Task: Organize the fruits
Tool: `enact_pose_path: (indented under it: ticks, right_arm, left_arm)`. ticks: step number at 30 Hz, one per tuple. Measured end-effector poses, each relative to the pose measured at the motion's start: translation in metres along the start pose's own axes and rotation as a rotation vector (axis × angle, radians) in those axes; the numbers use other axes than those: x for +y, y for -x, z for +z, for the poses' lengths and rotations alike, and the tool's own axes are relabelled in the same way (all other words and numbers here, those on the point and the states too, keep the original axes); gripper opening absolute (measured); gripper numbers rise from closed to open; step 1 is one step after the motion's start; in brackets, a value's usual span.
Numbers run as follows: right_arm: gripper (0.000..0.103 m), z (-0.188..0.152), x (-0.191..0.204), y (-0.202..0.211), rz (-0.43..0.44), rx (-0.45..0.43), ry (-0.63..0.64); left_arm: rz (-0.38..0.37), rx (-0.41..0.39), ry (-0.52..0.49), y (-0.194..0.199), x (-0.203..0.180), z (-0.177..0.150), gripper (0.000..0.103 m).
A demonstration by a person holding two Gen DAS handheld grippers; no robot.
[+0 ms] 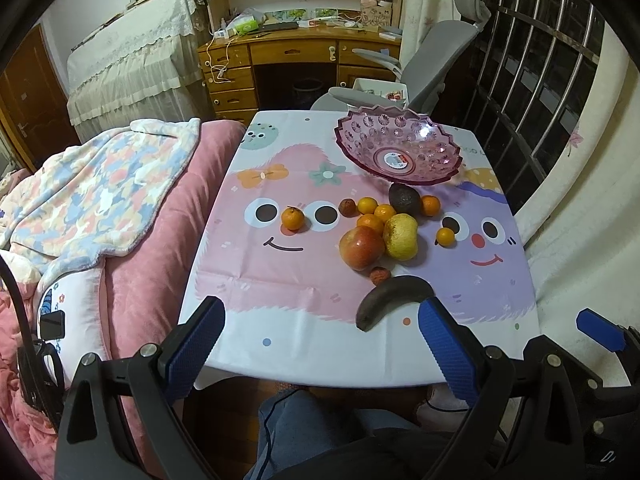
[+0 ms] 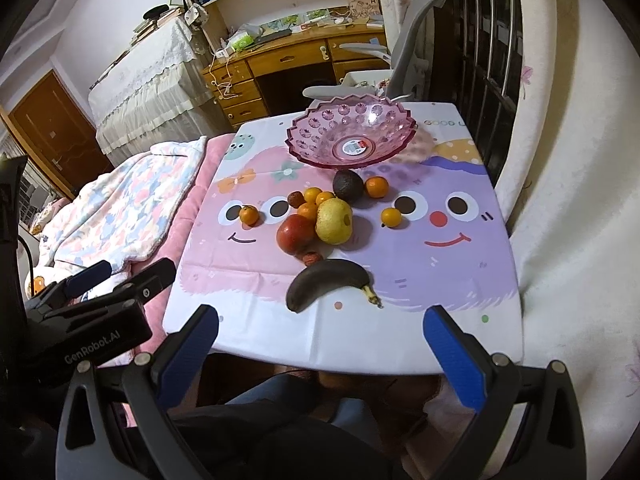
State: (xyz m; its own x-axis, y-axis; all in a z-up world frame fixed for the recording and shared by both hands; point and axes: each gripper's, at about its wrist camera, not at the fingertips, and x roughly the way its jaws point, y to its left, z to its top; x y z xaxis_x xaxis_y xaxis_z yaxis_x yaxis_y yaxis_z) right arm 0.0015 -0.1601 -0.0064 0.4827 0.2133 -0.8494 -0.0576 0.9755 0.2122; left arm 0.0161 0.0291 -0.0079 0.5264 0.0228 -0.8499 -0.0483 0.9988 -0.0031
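Note:
A pink plastic bowl [image 1: 398, 148] [image 2: 350, 136] stands empty at the table's far side. In front of it lie a dark avocado [image 1: 405, 198] [image 2: 348, 185], a yellow pear [image 1: 401, 237] [image 2: 334, 221], a red apple [image 1: 361, 247] [image 2: 296, 233], several small oranges [image 1: 295, 219] [image 2: 249, 215], two brown dried fruits, and a blackened banana [image 1: 390, 298] [image 2: 324, 281] nearest me. My left gripper [image 1: 320, 352] is open and empty over the table's near edge. My right gripper [image 2: 320, 356] is open and empty, also at the near edge.
The table wears a cartoon-face cloth [image 1: 280, 280]. A pink bed with a floral blanket [image 1: 100, 192] lies at the left. A grey office chair [image 1: 436, 68] and a wooden desk [image 1: 288, 52] stand behind the table. A barred window [image 1: 540, 72] is at the right.

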Motion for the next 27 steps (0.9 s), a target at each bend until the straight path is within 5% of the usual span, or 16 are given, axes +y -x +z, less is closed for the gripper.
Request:
enact_pose_path:
  ticks: [15, 27]
  right_arm:
    - [0.098, 0.019, 0.047, -0.038, -0.011, 0.045, -0.135]
    - [0.088, 0.025, 0.067, -0.09, -0.089, 0.068, -0.447]
  left_arm:
    - [-0.079, 0.074, -0.076, -0.041, 0.067, 0.043, 0.097]
    - [-0.187, 0.158, -0.263, -0.108, 0.099, 0.088, 0.097]
